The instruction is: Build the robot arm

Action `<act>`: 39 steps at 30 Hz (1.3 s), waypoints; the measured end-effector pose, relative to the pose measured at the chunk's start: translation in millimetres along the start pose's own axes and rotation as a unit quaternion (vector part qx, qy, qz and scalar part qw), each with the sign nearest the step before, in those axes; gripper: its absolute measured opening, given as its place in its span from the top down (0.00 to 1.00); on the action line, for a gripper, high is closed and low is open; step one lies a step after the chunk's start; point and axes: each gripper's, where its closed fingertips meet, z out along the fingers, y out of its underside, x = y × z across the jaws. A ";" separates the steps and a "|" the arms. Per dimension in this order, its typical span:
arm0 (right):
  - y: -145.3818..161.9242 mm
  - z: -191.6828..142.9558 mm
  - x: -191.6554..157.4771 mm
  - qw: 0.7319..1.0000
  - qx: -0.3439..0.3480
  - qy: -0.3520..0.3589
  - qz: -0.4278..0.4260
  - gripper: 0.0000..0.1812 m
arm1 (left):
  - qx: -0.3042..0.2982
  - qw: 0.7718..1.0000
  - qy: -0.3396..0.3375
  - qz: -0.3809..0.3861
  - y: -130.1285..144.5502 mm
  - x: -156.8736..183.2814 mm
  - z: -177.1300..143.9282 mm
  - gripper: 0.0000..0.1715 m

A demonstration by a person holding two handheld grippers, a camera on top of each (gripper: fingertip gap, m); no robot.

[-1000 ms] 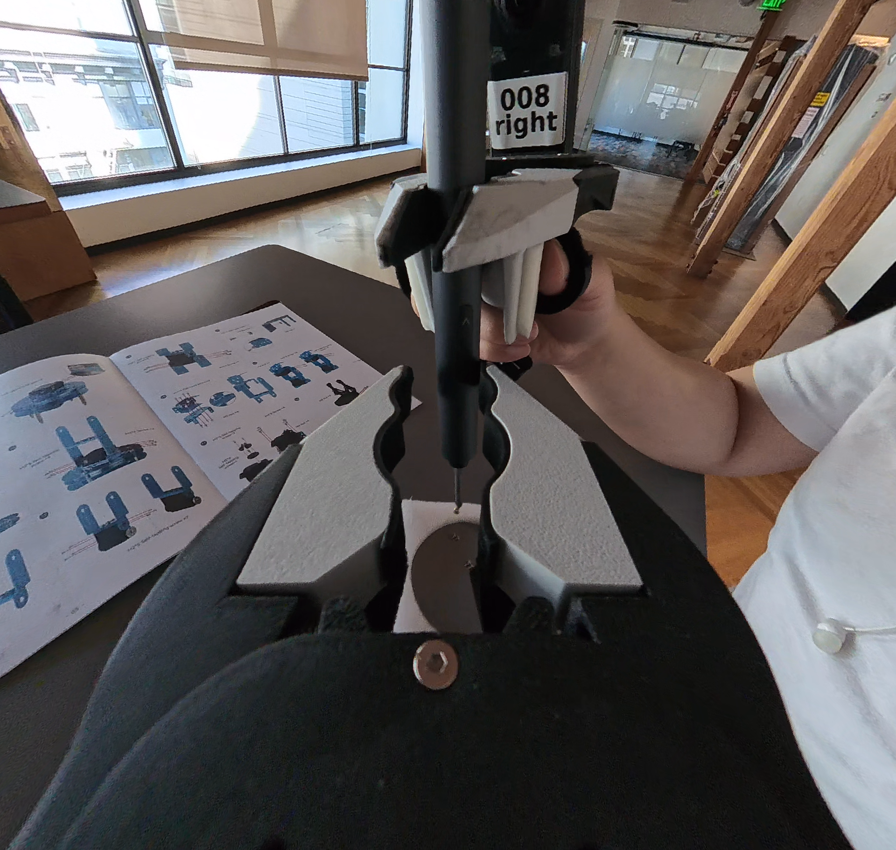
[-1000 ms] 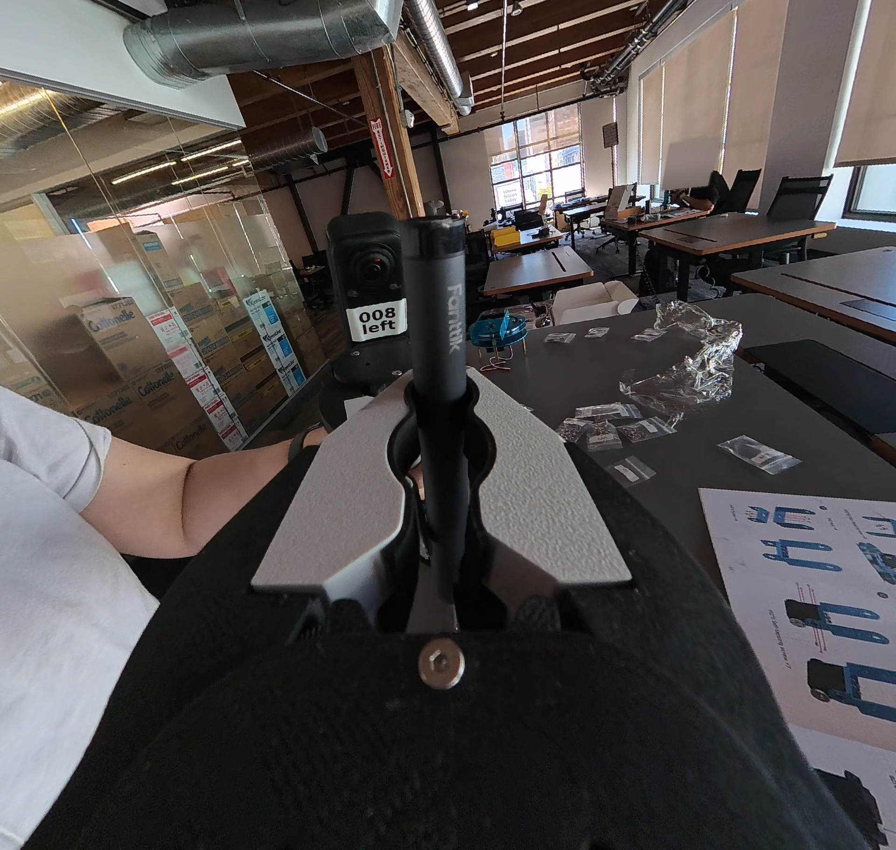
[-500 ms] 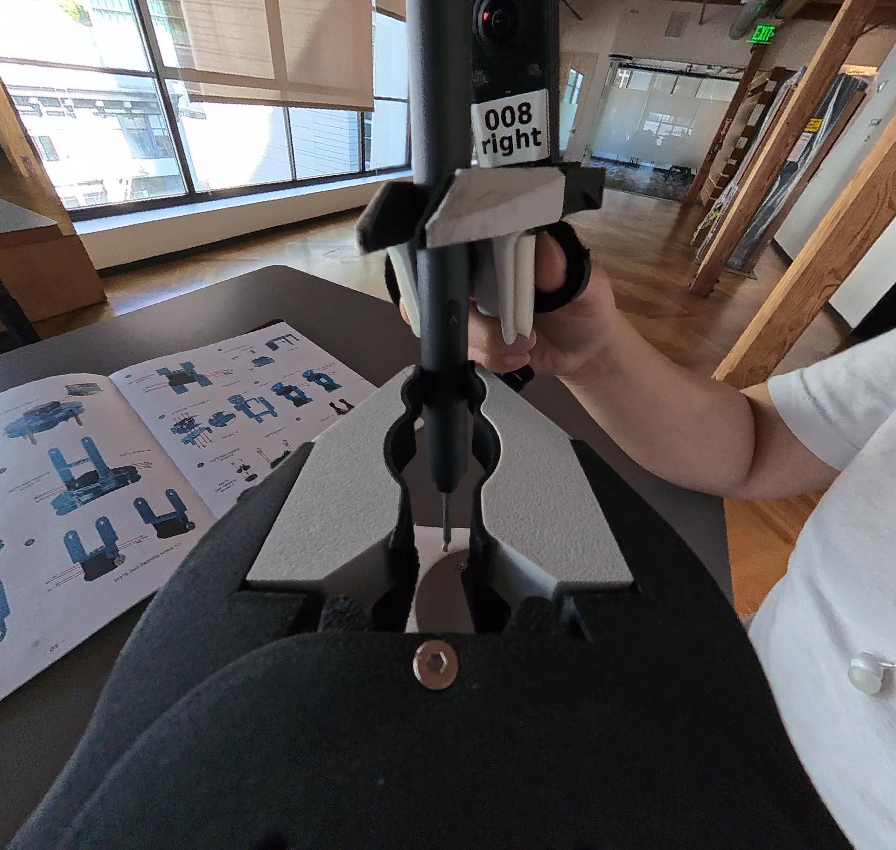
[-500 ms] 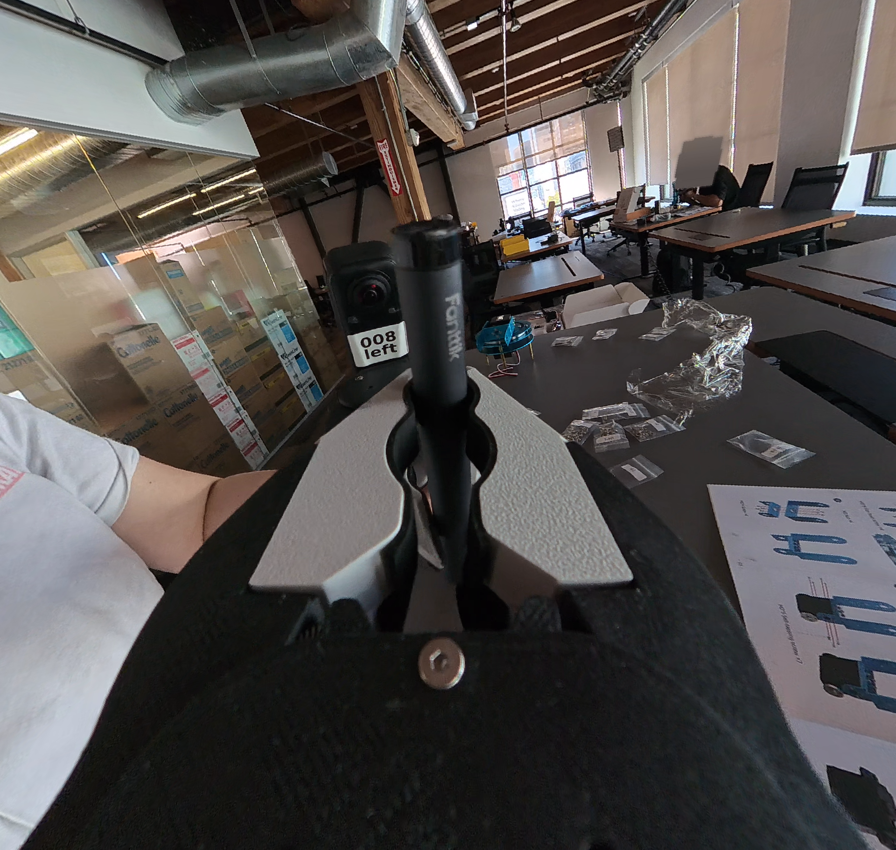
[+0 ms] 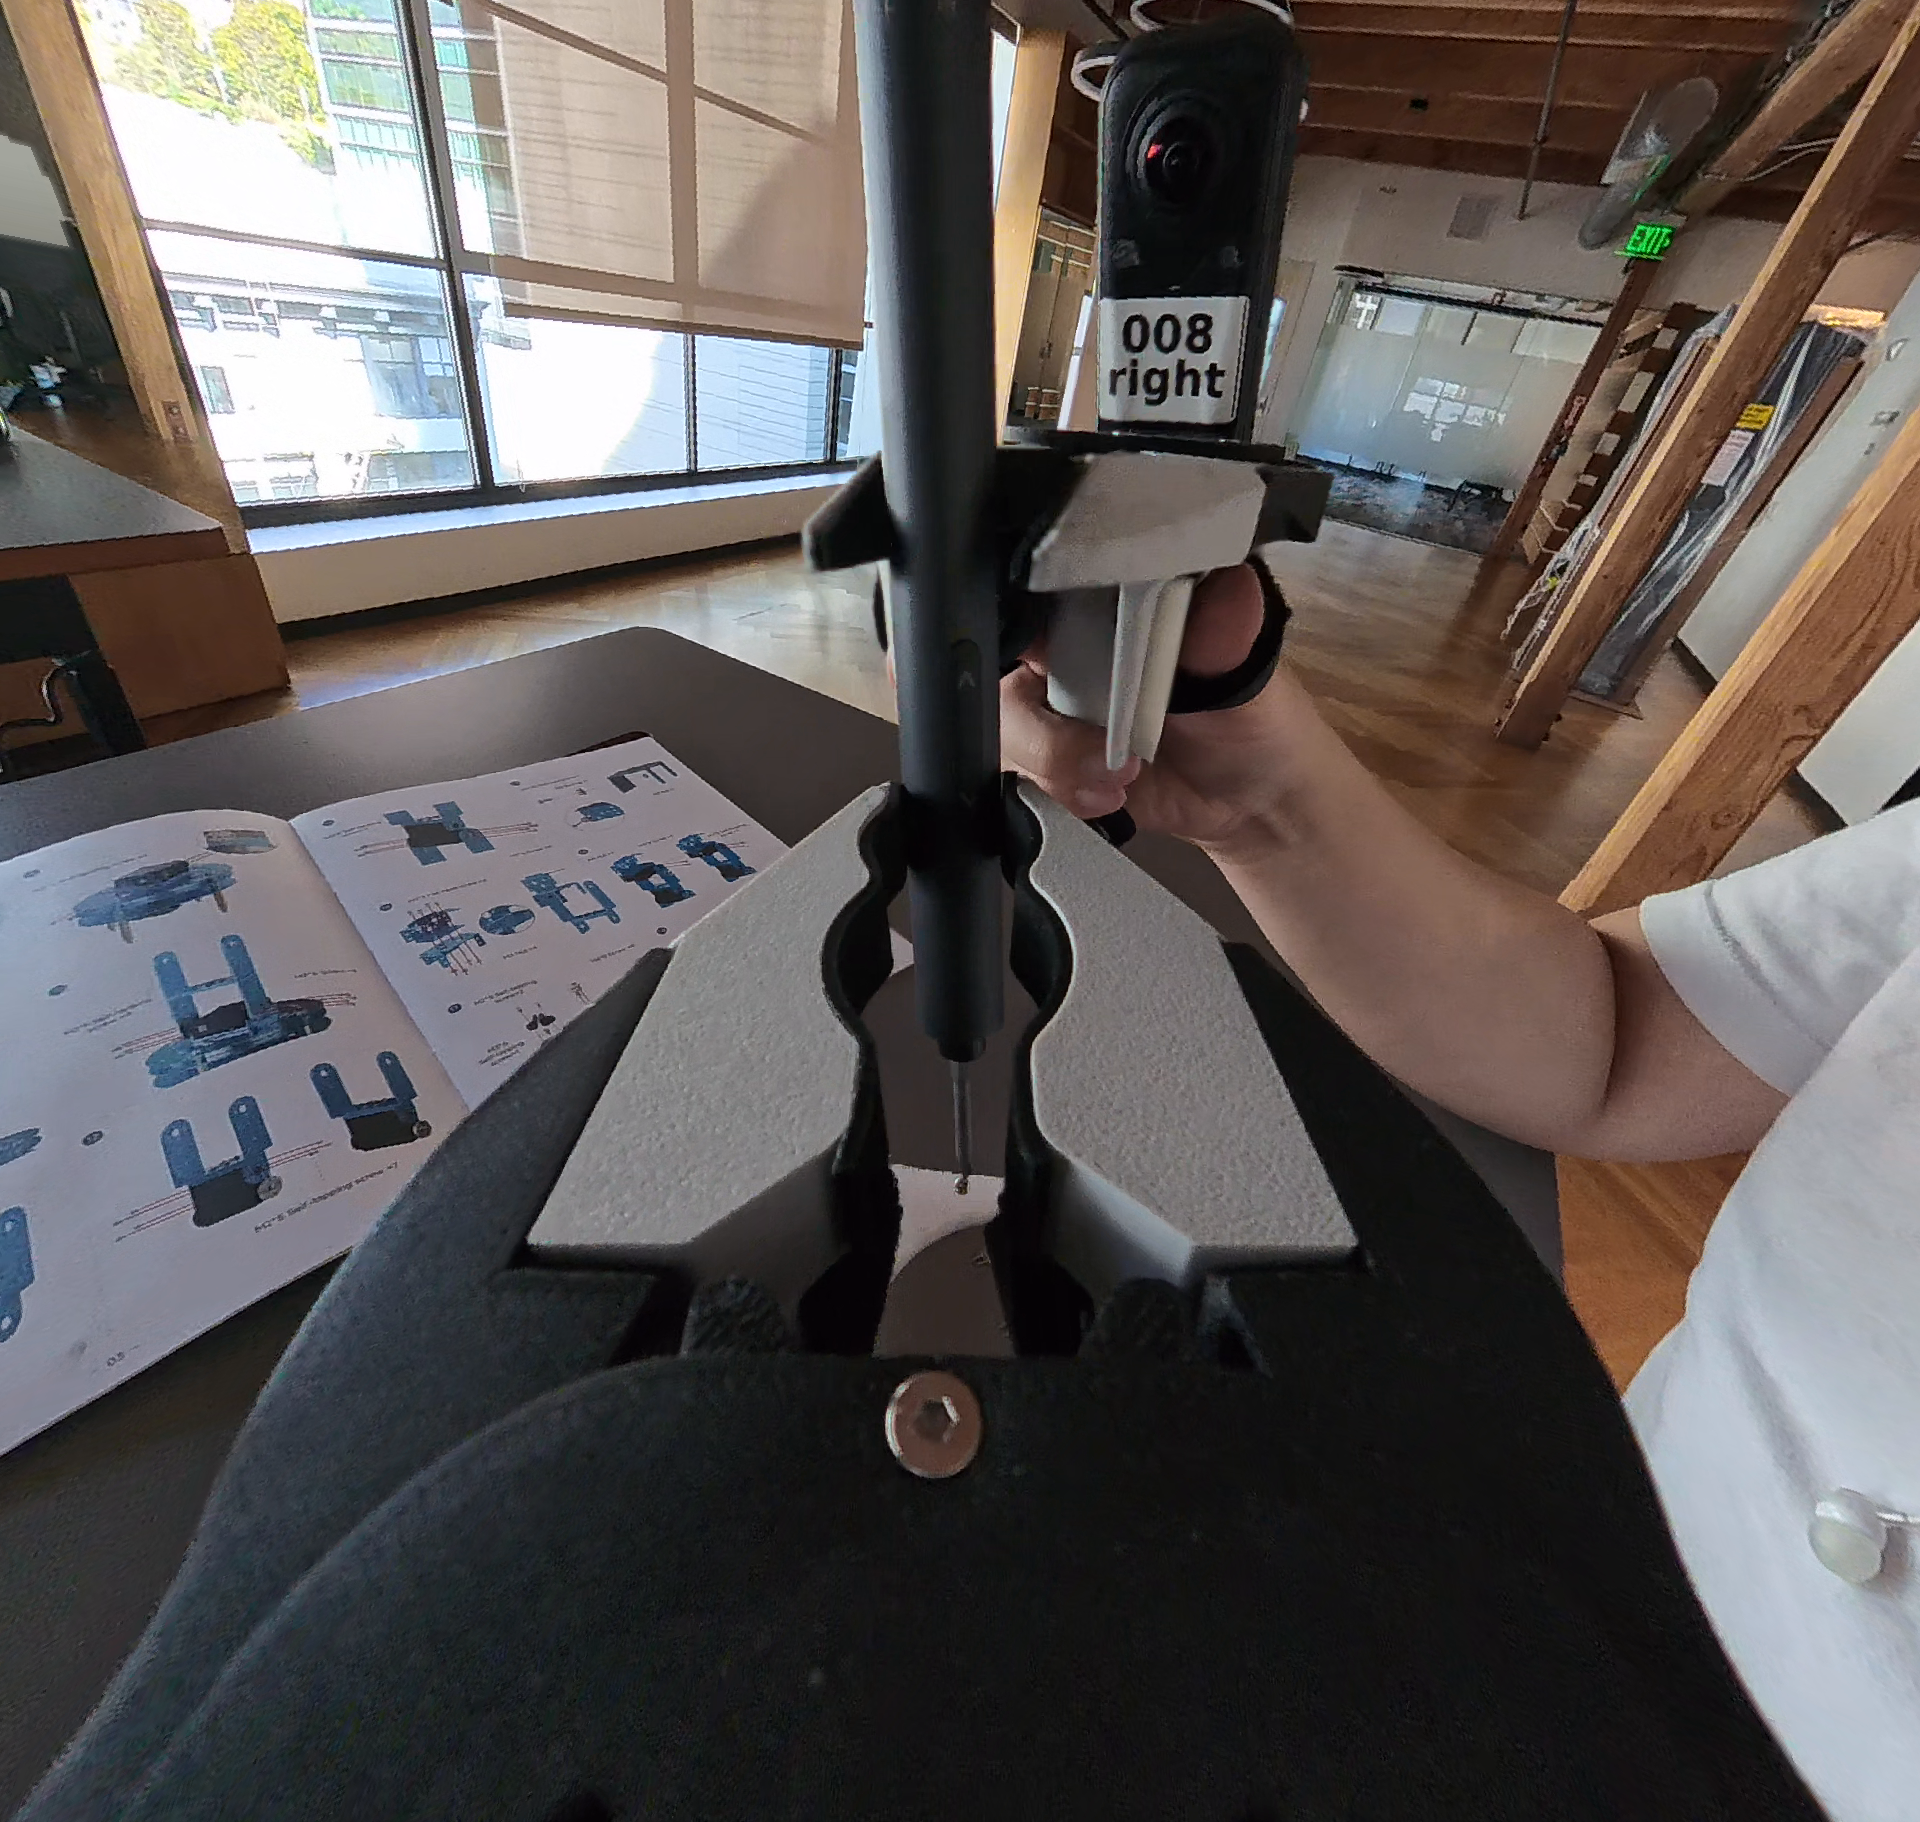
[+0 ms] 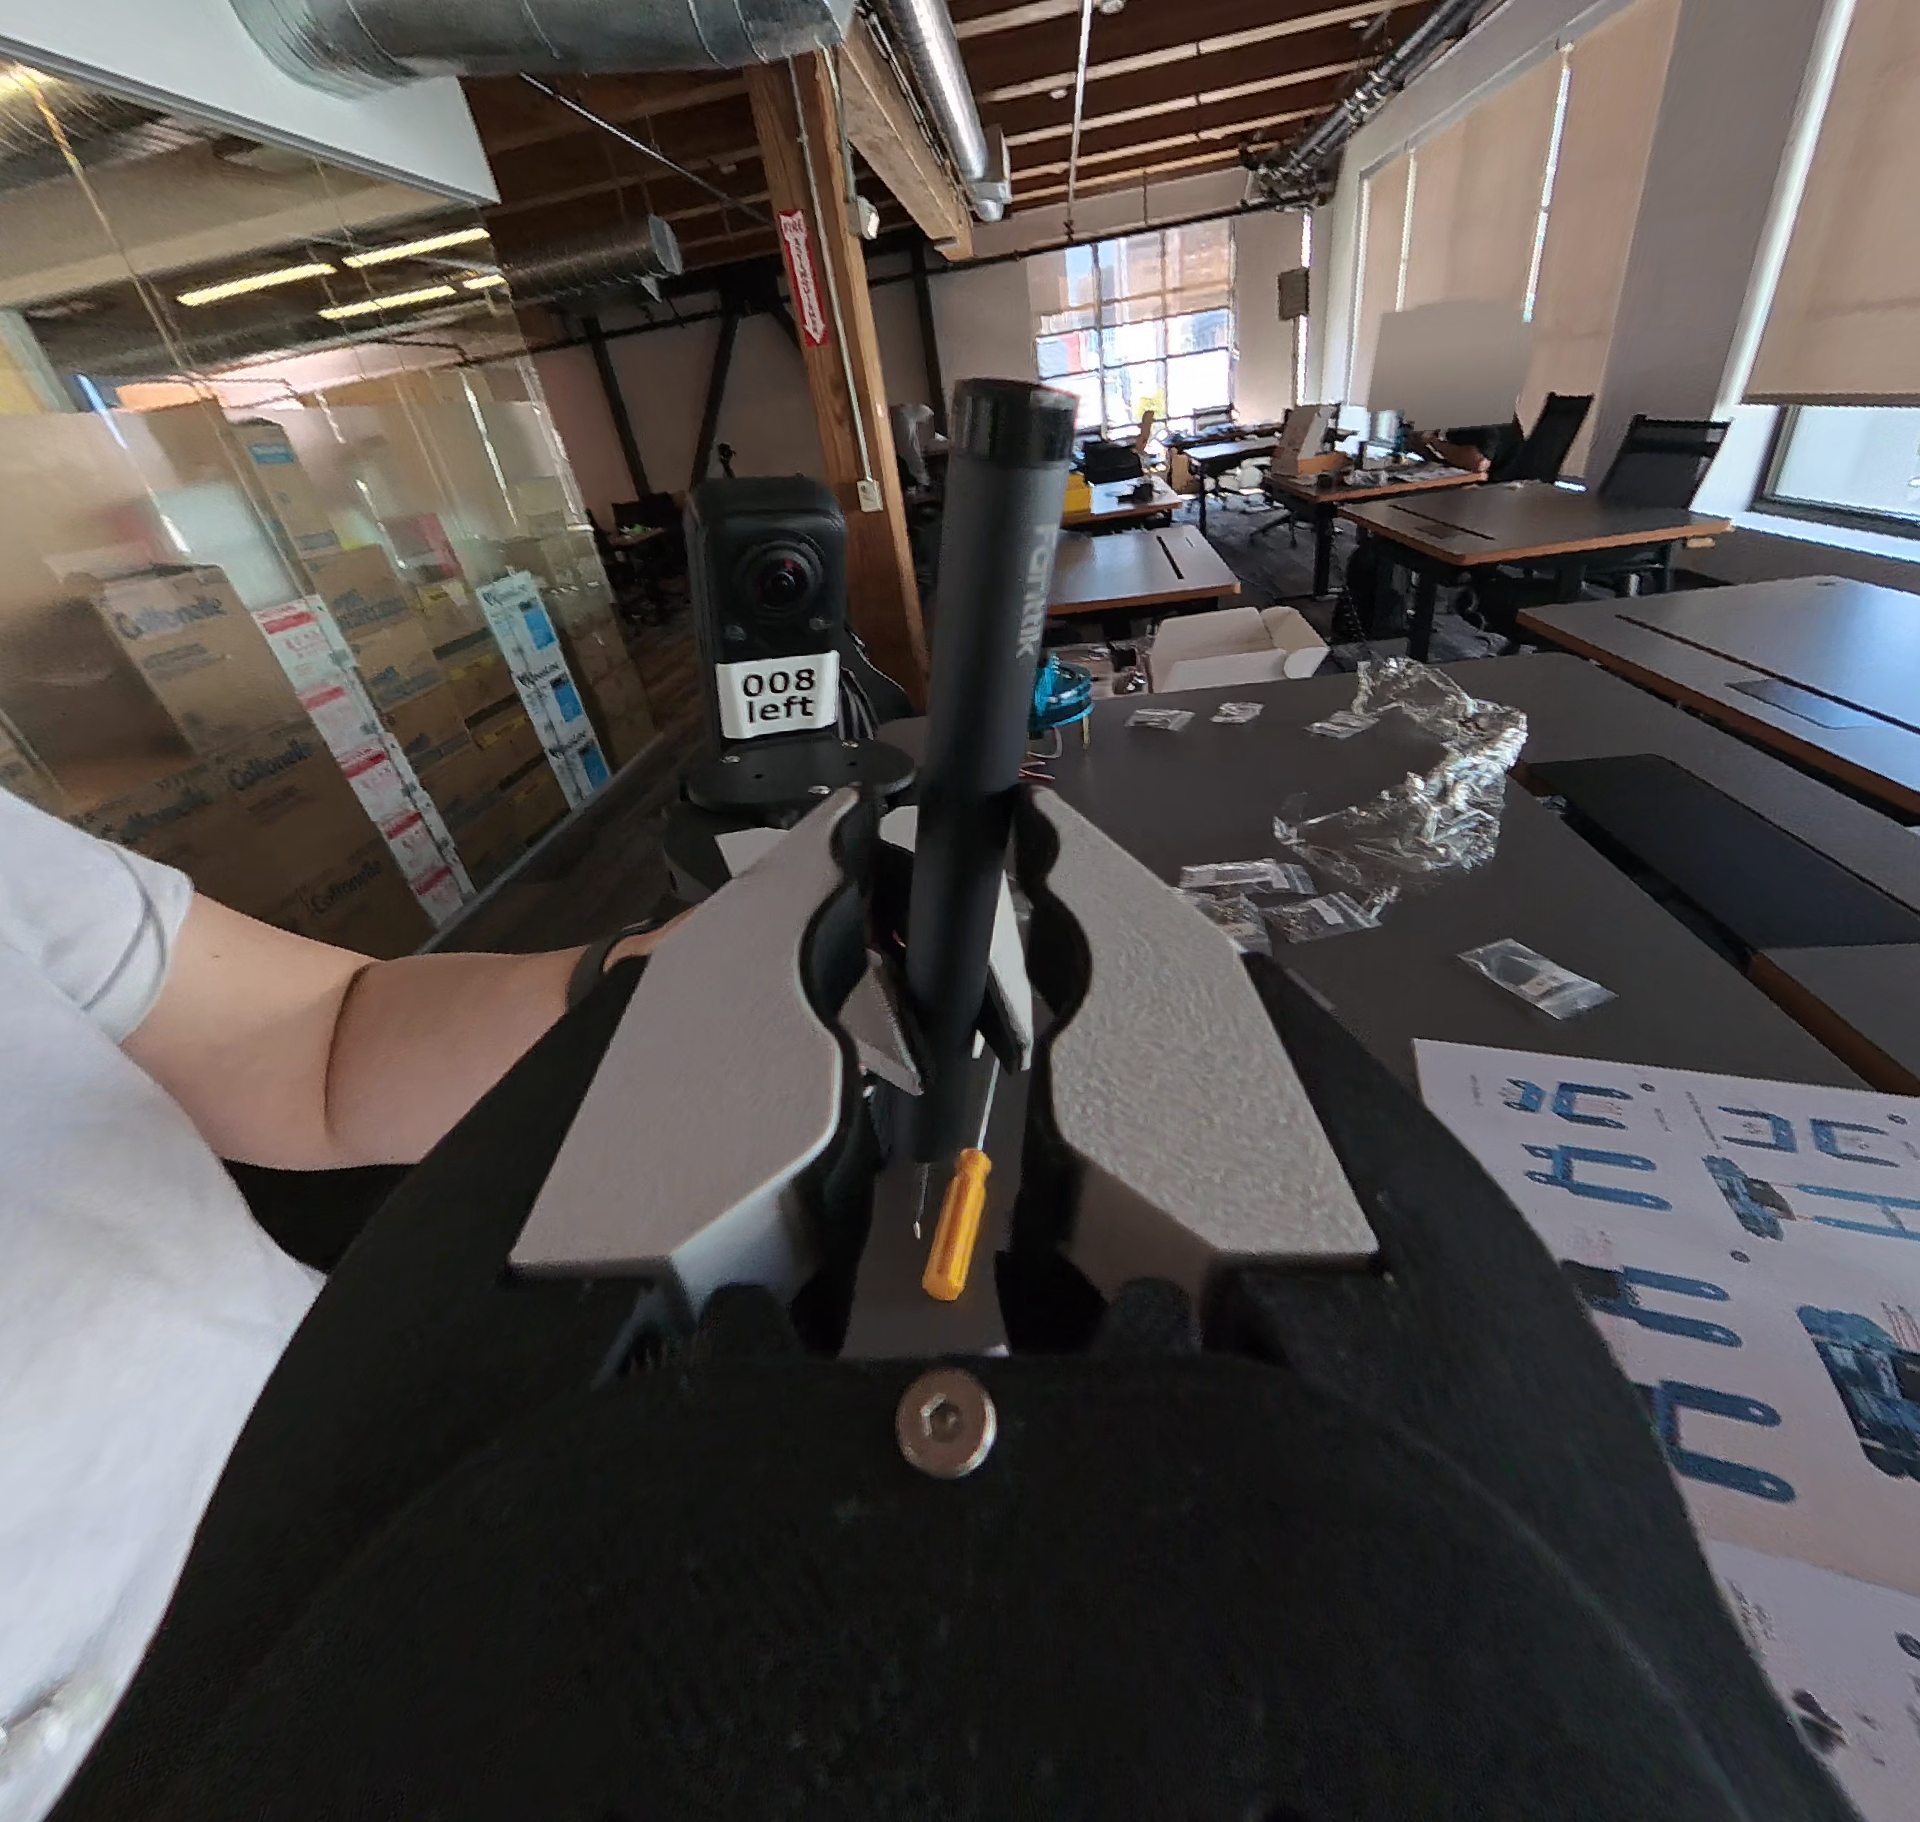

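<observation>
Power screwdriver [image 5: 940,629]: a long dark pen-shaped tool. It stands almost straight up, thin bit pointing down, in the air above the black table [image 5: 623,692].
Good hold: it looks best to squeeze evenly and keep it upright, so the thin bit does not tip.
Left gripper [image 5: 951,816]: its fingers [image 5: 727,1045] are clenched on the tool's lower part.
Right gripper [image 6: 940,816]: its fingers [image 6: 1174,1045] are spread on both sides of the tool, with small gaps, not pressing it.
Close by: a little orange screwdriver [image 6: 956,1222] lies on the table below.
Farther out: an open picture booklet [image 5: 260,993] and small clear bags [image 6: 1247,879].
</observation>
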 end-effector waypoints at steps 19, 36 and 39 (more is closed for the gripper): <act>-8.8 -6.1 -2.0 1.000 0.001 0.013 0.010 0.91 | -0.040 0.996 -0.084 -0.012 33.8 -4.2 -31.6 0.77; -48.2 -17.5 -34.5 0.998 0.059 -0.001 0.008 0.91 | 0.048 0.991 -0.126 -0.011 41.7 31.9 -19.6 0.91; -48.2 -17.3 -34.5 0.998 0.059 -0.004 0.010 0.91 | 0.046 0.990 -0.128 -0.018 42.4 29.2 -18.8 0.92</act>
